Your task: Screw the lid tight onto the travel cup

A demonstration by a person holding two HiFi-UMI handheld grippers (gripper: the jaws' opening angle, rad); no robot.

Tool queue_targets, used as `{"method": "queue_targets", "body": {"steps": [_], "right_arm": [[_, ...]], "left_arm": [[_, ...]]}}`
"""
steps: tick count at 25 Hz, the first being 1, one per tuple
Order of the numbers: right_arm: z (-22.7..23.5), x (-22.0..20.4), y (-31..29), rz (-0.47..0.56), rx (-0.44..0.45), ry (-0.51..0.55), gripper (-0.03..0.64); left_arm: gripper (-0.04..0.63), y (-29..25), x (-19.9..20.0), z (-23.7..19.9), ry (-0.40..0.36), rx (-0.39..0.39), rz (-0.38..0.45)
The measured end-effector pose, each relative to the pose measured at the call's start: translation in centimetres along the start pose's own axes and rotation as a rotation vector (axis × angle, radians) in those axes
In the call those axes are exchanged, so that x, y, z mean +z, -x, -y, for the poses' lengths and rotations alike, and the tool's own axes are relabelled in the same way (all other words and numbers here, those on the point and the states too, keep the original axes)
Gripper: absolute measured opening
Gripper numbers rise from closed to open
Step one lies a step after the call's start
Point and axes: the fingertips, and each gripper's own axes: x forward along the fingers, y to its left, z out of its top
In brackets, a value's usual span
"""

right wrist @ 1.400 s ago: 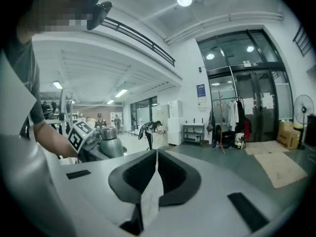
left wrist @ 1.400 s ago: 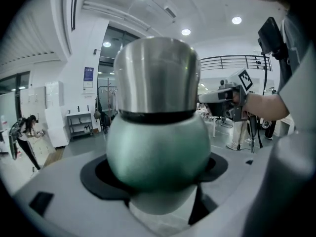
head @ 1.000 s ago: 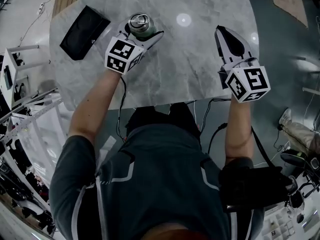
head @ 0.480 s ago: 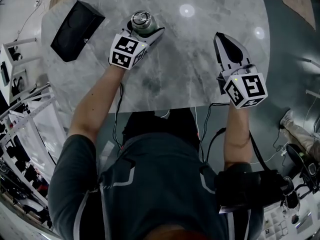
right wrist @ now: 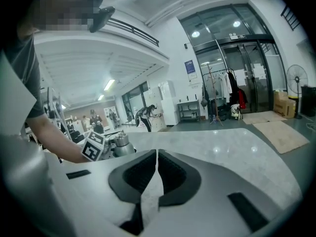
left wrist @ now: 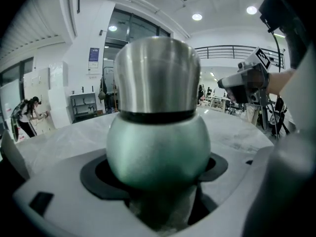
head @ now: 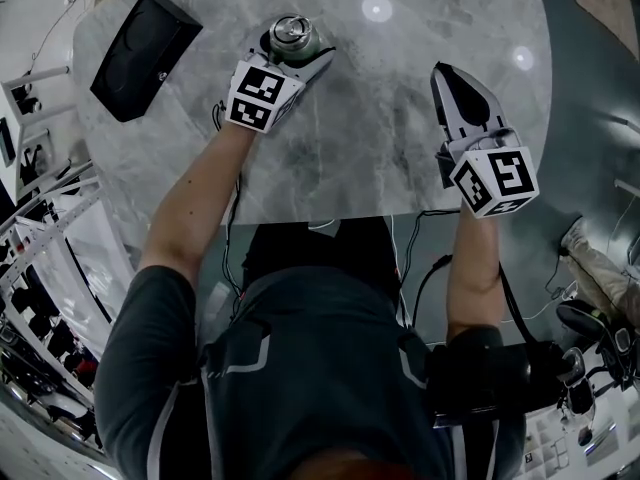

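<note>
The left gripper [head: 305, 65] is clamped on the rounded green body of the travel cup [left wrist: 158, 152], which stands upright at the far left part of the grey marble table [head: 400, 118] with its steel lid [left wrist: 157, 73] sitting on top. The right gripper [head: 447, 76] hangs over the right side of the table, well apart from the cup, its jaws pressed together with nothing between them. A black rectangular case [head: 135, 53] lies near the table's left edge

The travel cup [head: 290, 38] stands on the counter [head: 390, 118], with a box [head: 135, 56] to its left. The right hand-held gripper [head: 447, 74] is well to its right.
</note>
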Motion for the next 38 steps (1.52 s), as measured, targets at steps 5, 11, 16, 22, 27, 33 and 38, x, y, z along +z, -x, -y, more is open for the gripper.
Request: {"method": "queue_targets", "body": {"steps": [5,11,16,22,27,33,38], "right_arm": [[0.1,-0.3,0.1,-0.005,-0.002,-0.007,0.037],[0.2,-0.9,0.6,0.000,0.002,-0.018,0.037],[-0.5,-0.5,1.4,-0.006,0.016,-0.015,0.038],[-1.7,1.1,2.5,0.011,0.022,0.017,0.038],[-3.4,2.8,4.0,0.023,0.019,0.045,0.038],[-4.7,3.5,6.4,0.021,0.012,0.054,0.038],[-5.2,4.4,8.4,0.039,-0.001,0.040,0.038]], "left_arm": [[0.397,0.0,-0.7,0.0,-0.043,-0.014,-0.027],[0.397,-0.1,-1.7,0.3,-0.077,-0.012,-0.039],[0.400,0.7,-2.3,0.6,-0.119,-0.024,-0.086],[0.413,2.0,-2.0,0.9,-0.076,-0.024,-0.072],[0.414,4.8,-2.7,0.6,-0.012,-0.013,-0.080],[0.414,8.2,-3.2,1.2,0.050,-0.004,-0.092],[0.414,12.5,-0.7,2.4,0.117,0.072,-0.006]]}}
